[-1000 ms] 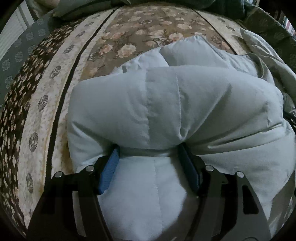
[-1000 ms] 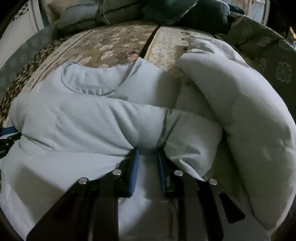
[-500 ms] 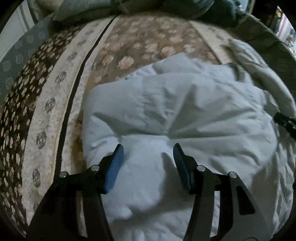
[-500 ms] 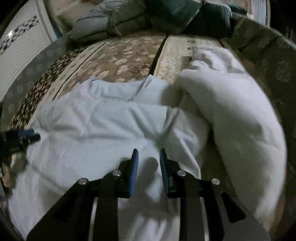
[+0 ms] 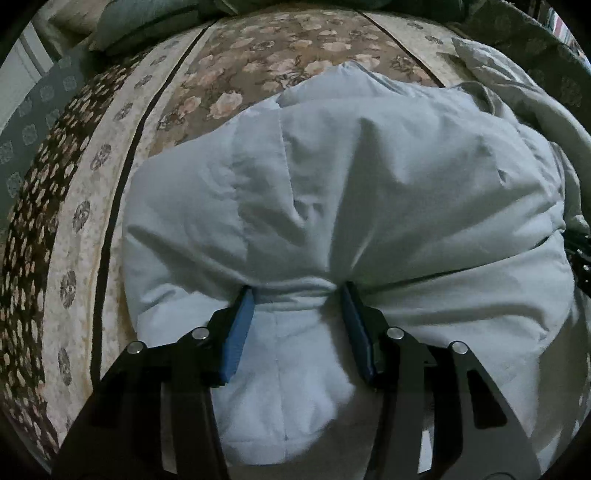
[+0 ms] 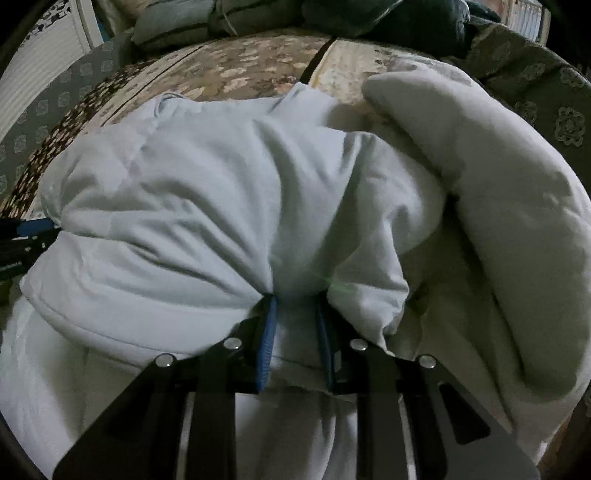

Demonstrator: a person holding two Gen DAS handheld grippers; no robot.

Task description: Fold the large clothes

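A pale blue padded jacket (image 5: 369, 192) lies bunched on a floral bedspread (image 5: 258, 66). My left gripper (image 5: 297, 295) has its blue pads pressed against a thick fold of the jacket's left part. My right gripper (image 6: 295, 306) is shut on a thick fold of the same jacket (image 6: 207, 206) near its right part. The left gripper's tip (image 6: 33, 229) shows at the left edge of the right wrist view. The fingertips of both grippers are buried in fabric.
A second pale padded garment (image 6: 491, 206) lies rolled along the jacket's right side. Pillows and dark folded bedding (image 6: 332, 18) are stacked at the head of the bed. A white radiator-like panel (image 6: 40, 62) stands at far left.
Half a second ago both grippers were above the flattened jacket, jaws free. Now both are pushed into the jacket and closed on bunched folds of it.
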